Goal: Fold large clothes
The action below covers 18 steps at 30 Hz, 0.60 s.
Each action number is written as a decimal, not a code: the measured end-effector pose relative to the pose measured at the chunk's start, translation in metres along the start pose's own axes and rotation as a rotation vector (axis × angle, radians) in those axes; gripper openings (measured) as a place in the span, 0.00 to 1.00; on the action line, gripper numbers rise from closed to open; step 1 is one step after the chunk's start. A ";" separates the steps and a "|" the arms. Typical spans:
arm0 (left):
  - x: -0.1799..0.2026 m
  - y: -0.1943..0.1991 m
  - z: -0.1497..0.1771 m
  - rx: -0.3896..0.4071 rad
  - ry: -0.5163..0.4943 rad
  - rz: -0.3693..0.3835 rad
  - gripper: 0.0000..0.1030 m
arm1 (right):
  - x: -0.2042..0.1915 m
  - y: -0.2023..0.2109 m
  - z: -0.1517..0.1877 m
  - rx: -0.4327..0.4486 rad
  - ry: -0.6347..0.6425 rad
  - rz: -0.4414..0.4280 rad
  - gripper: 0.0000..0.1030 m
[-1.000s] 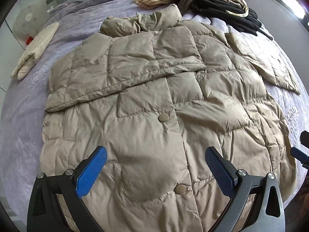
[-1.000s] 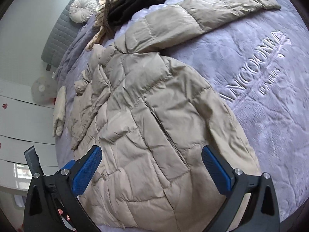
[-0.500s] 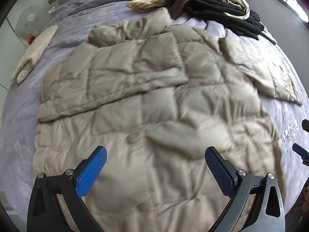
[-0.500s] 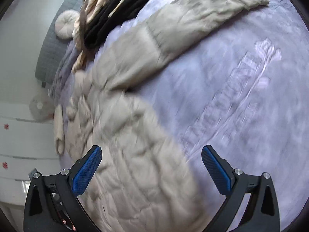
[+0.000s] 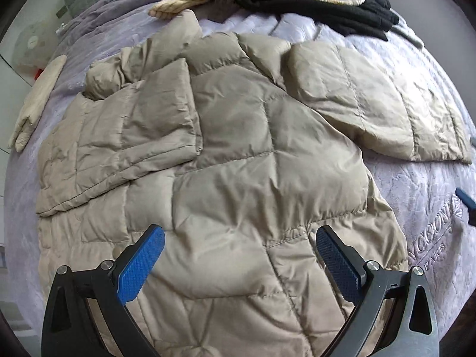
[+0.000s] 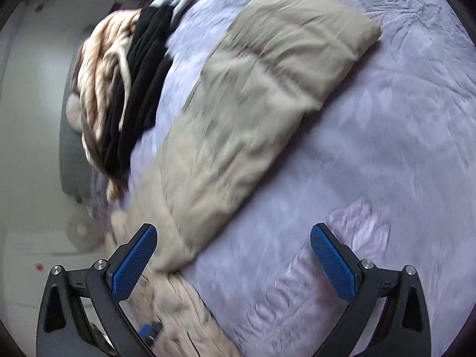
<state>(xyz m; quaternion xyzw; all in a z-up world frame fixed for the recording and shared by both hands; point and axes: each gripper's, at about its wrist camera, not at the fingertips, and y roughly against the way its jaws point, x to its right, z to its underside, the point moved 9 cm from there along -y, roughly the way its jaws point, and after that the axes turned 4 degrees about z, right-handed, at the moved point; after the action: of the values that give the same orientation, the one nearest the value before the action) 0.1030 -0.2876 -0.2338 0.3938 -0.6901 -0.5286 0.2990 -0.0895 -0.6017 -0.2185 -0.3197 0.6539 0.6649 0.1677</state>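
I see a bed with a lavender embossed bedspread (image 5: pixel 431 232). A beige puffer jacket (image 5: pixel 238 163) lies spread across its middle; black (image 5: pixel 312 3) and striped garments (image 5: pixel 190 0) are heaped near the far edge.

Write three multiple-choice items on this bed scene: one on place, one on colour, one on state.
1. Where does the black garment lie?
A. beyond the jacket's collar
B. on the jacket's hem
C. on the floor

2. What colour is the puffer jacket?
A. red
B. beige
C. navy

3. How are the left gripper and right gripper?
A. both open, empty
B. both clamped on the jacket
C. one holds a sleeve

Key: A, it sits at the far end of the bed; B, beige quilted fabric; A, blue fingers spread wide, nothing between.
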 end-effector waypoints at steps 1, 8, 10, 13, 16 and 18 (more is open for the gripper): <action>0.001 -0.001 -0.001 -0.006 -0.001 -0.005 0.99 | 0.001 -0.002 -0.005 0.001 -0.016 -0.015 1.00; -0.002 -0.005 -0.006 -0.034 0.019 -0.054 0.99 | 0.001 -0.021 -0.031 -0.010 -0.120 -0.125 1.00; -0.004 -0.007 -0.007 -0.042 0.029 -0.064 0.99 | 0.000 -0.025 -0.037 -0.011 -0.143 -0.151 1.00; -0.005 -0.010 -0.009 -0.051 0.032 -0.069 0.99 | -0.010 -0.033 -0.047 -0.012 -0.177 -0.214 1.00; -0.005 -0.012 -0.010 -0.051 0.021 -0.080 0.99 | -0.020 -0.041 -0.053 -0.019 -0.201 -0.265 1.00; -0.006 -0.013 -0.012 -0.052 0.017 -0.081 0.99 | -0.026 -0.048 -0.055 -0.025 -0.210 -0.277 1.00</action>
<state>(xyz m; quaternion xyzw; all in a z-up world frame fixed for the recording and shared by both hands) 0.1189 -0.2905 -0.2428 0.4181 -0.6568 -0.5547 0.2935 -0.0282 -0.6462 -0.2348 -0.3377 0.5743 0.6732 0.3209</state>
